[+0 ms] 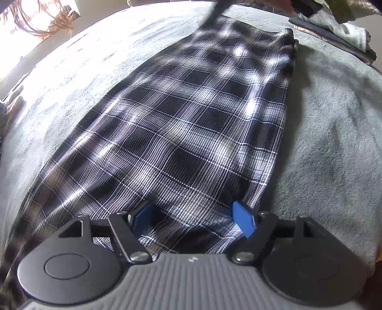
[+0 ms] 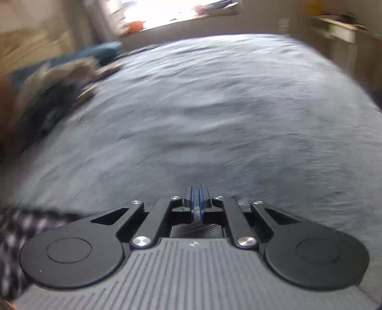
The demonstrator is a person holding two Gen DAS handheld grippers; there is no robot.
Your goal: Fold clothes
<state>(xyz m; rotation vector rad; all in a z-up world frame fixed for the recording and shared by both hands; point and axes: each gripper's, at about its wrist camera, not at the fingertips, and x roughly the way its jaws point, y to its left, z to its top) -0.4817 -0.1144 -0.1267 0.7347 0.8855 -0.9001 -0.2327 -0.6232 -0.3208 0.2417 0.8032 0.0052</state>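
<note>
One plaid garment on a grey blanket, two grippers, one pile of other clothes.

My left gripper (image 1: 194, 220) has its fingers spread wide over the near end of the plaid garment (image 1: 191, 124), blue pads either side of the cloth, not pinching it. The garment lies flat and long on the grey blanket (image 1: 334, 143), running from the near edge toward the far right corner. My right gripper (image 2: 196, 202) has its pads pressed together; nothing visible between them. Left view only: full garment, plus a pile of folded clothes (image 1: 343, 33) at the far right corner. Right view only: blurred, mostly bare blanket, a window (image 2: 172, 12) beyond the far edge, a heap of clothes (image 2: 59, 95) at the left edge, a plaid scrap at the lower left.
</note>
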